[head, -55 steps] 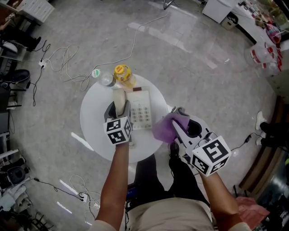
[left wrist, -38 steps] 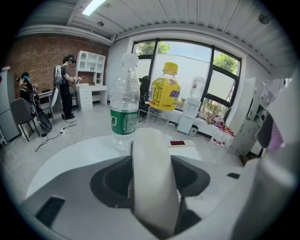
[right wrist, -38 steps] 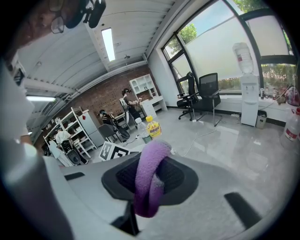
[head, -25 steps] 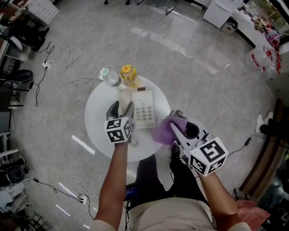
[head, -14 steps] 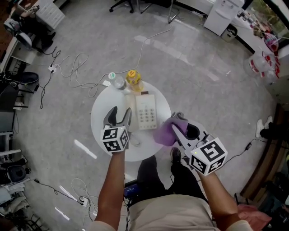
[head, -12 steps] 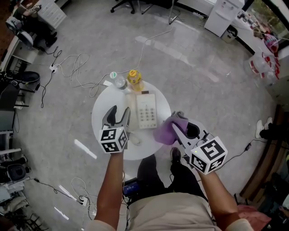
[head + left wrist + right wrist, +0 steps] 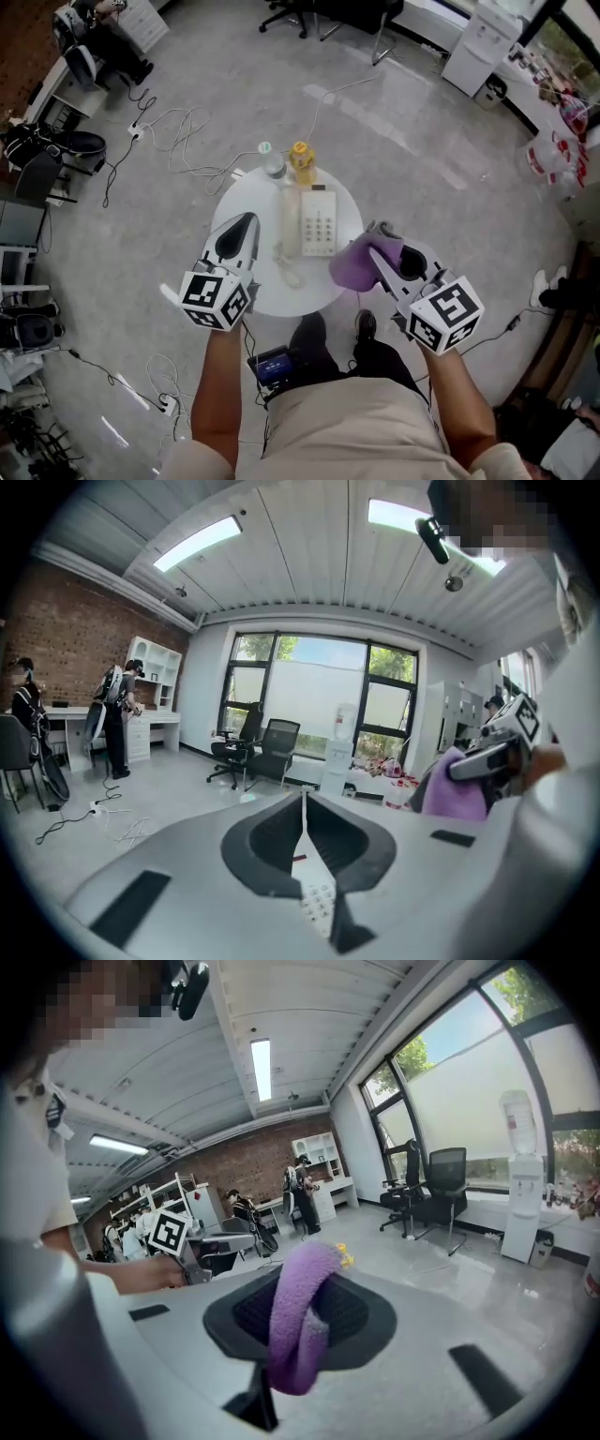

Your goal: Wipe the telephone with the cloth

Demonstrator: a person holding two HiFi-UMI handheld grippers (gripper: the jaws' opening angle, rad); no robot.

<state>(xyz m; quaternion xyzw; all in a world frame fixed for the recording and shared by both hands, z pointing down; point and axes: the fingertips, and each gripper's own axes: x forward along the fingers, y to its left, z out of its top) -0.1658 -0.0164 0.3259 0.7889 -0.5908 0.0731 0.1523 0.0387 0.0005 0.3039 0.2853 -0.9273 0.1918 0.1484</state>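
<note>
Two grippers are held over a round white counter. The left gripper has its jaws closing flush together with nothing between them, and it sits above the counter's left side. The right gripper pinches a purple cloth, which droops at the counter's right edge, just right of the telephone. The telephone lies mid-counter, keypad up, with its handset along its left side. At the far rim stand a yellow bottle and a clear bottle
</note>
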